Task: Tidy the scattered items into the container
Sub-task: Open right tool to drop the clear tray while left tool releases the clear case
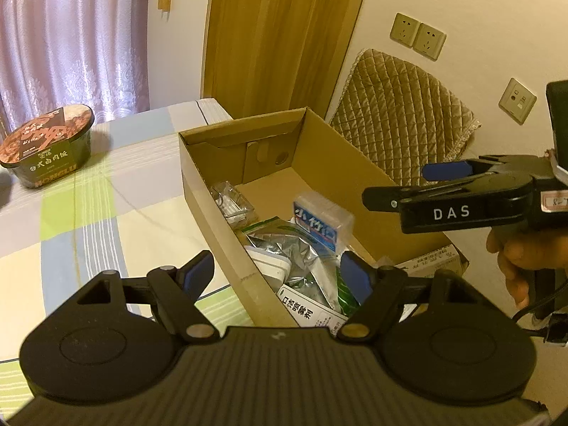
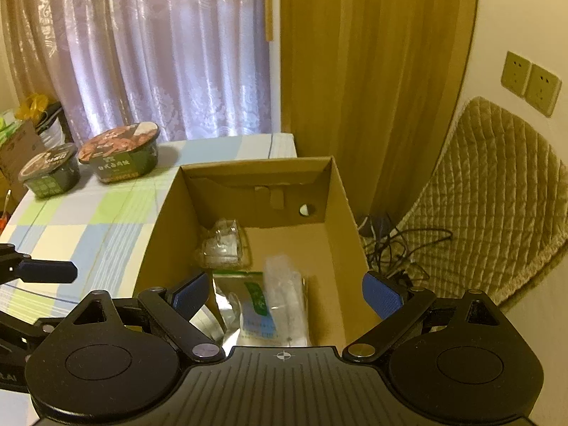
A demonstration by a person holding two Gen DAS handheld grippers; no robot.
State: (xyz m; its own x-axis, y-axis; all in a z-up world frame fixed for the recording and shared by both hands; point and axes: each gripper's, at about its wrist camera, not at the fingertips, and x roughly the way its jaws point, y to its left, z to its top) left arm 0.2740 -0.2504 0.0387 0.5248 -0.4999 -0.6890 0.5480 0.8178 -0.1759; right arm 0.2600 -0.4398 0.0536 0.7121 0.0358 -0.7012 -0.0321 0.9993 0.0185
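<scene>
Blue-padded fingers on the right gripper are spread wide with nothing between them, hovering over the near end of the cardboard box. The left gripper is spread and empty too, straddling the box's near left wall. Already inside: a clear plastic packet at 11 o'clock, a foil pouch, a blue-labelled case and a white spray box. Still out on the checked tablecloth — two instant meal bowls, one big and one smaller, off at 10 o'clock. My worry is the reach: swinging over there could clip the box wall and shove it, and those wide round bowls might slip from a narrow pinch.
</scene>
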